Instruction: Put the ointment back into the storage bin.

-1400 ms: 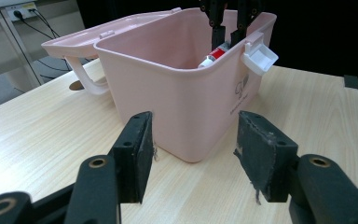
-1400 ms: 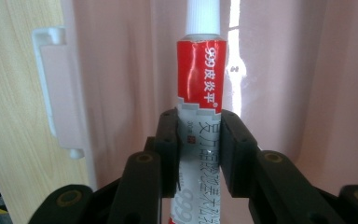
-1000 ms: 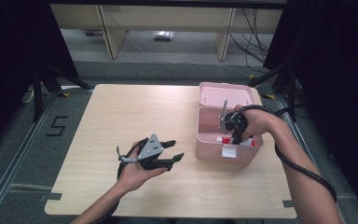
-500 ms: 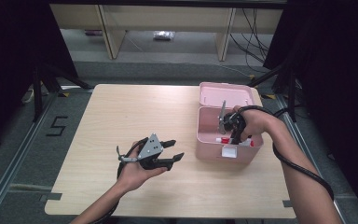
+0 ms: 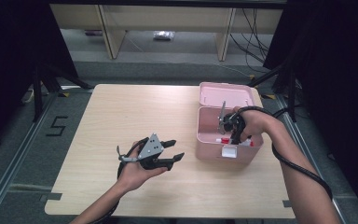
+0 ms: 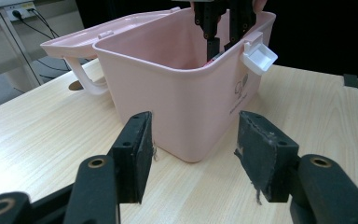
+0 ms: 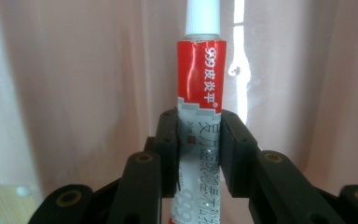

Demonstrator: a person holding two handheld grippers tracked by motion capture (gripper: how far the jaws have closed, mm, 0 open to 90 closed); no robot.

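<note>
Now the right gripper [image 7: 199, 140], low in its frame, clamps a tube [image 7: 201, 79] inside the box [image 5: 214, 135]; left gripper [image 5: 170, 151], centre-left, gapes wide.

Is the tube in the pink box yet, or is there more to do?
Done: the pink box stands with its lid open. In hand: the right gripper is inside it, shut on the red and white tube. Left: probably letting go or lifting the tube. The left gripper waits open outside.
</note>
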